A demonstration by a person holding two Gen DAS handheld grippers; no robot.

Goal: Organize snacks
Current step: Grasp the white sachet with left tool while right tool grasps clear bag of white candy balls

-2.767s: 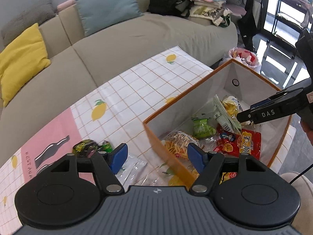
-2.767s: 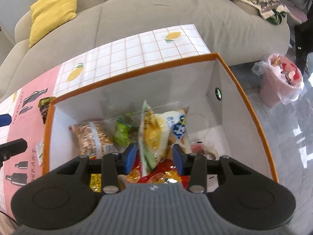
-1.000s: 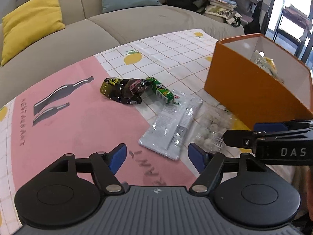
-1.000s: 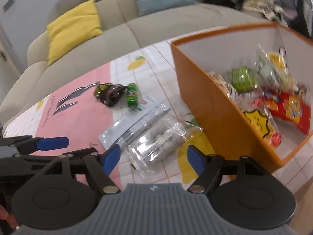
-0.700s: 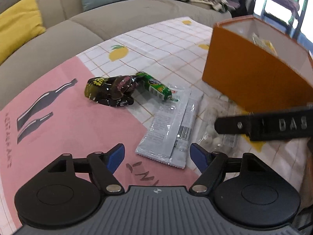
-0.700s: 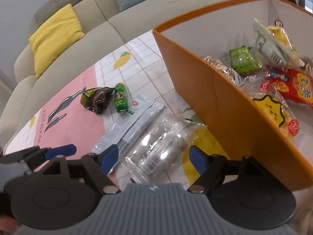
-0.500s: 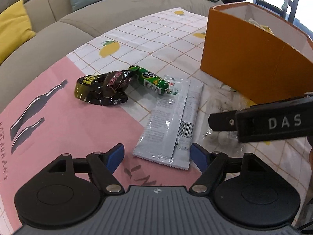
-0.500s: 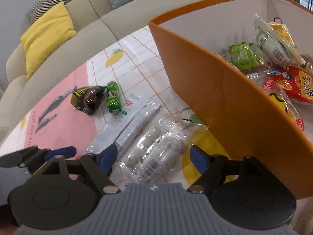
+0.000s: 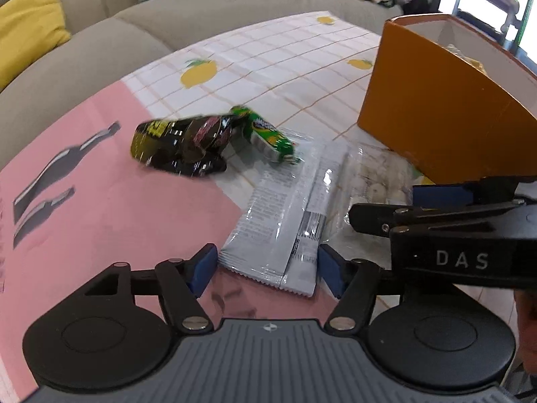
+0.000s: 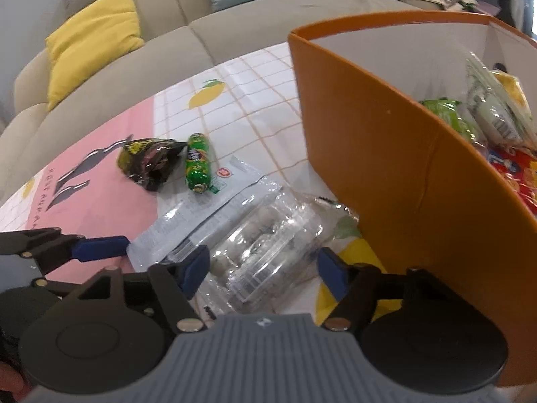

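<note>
A grey-white flat packet [image 9: 285,211] lies on the tablecloth, its near end between the blue pads of my left gripper [image 9: 267,268], whose jaws are closing and flank the packet's edges without squeezing it. Right beside it is a clear pack of white round snacks [image 10: 265,235]. My right gripper [image 10: 264,270] has its closing jaws on either side of that pack, which is not squashed. A dark shiny wrapper [image 9: 181,144] and a green tube [image 9: 265,134] lie farther off. The orange box [image 10: 386,154] with several snacks inside stands at the right.
The two grippers work side by side, almost touching; the right one's fingers [image 9: 446,194] cross the left wrist view. A beige sofa [image 10: 235,23] with a yellow cushion [image 10: 90,37] runs behind the table. The pink part of the cloth [image 9: 100,208] lies to the left.
Both grippers left the box, swung over to the loose snacks and sank toward the table. Each pair of jaws has narrowed around its packet. The packets have not moved.
</note>
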